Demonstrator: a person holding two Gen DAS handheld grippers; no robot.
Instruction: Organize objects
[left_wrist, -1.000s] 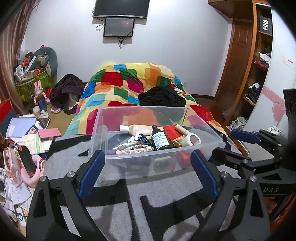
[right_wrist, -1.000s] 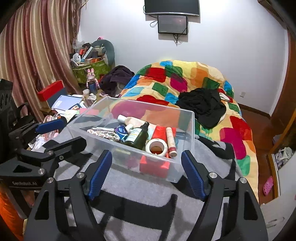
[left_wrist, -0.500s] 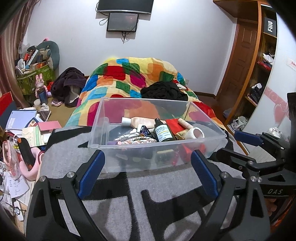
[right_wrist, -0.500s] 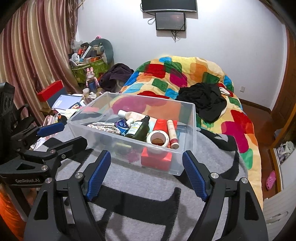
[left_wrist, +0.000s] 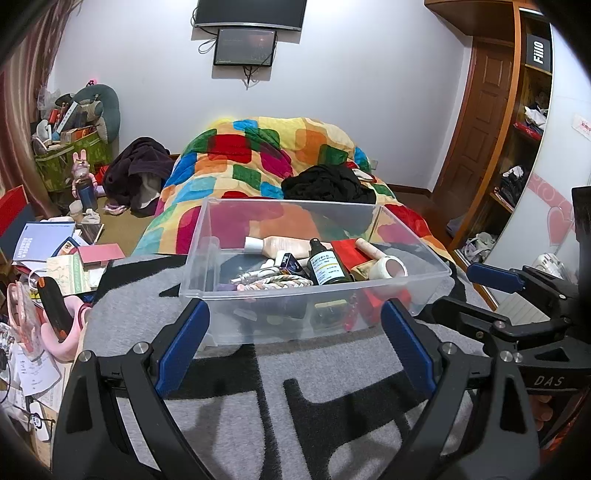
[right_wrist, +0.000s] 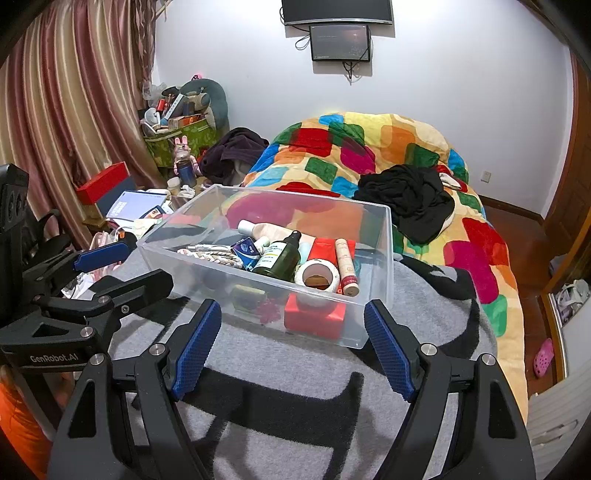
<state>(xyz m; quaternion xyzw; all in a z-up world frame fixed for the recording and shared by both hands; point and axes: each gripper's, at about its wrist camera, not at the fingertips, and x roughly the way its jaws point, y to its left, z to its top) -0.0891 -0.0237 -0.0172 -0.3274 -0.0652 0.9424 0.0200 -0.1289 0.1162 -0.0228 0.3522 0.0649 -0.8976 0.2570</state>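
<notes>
A clear plastic bin (left_wrist: 201, 251) (right_wrist: 375, 254) stands on a grey and black blanket (left_wrist: 332, 387). Inside lie a dark green bottle (left_wrist: 327, 266) (right_wrist: 280, 258), a tape roll (left_wrist: 388, 267) (right_wrist: 317, 275), a braided rope (left_wrist: 273, 286) (right_wrist: 214, 254), a beige tube (left_wrist: 284, 243) and a red box (right_wrist: 314, 317). My left gripper (left_wrist: 295, 347) (right_wrist: 125, 271) hovers just short of the bin's front wall, open and holding nothing. Beside it on the right, my right gripper (right_wrist: 291, 349) (left_wrist: 472, 295) is open too, its blue pads apart and bare.
Behind the bin is a bed with a colourful quilt (left_wrist: 258, 158) and a black garment (left_wrist: 328, 184) on it. Books and clutter (left_wrist: 40, 240) crowd the floor at the left, by a striped curtain (right_wrist: 55, 110). Wooden shelves (left_wrist: 524, 110) stand at the right.
Both views shifted only slightly at first. The grippers have stayed open in front of the bin, and its contents lie as before.
</notes>
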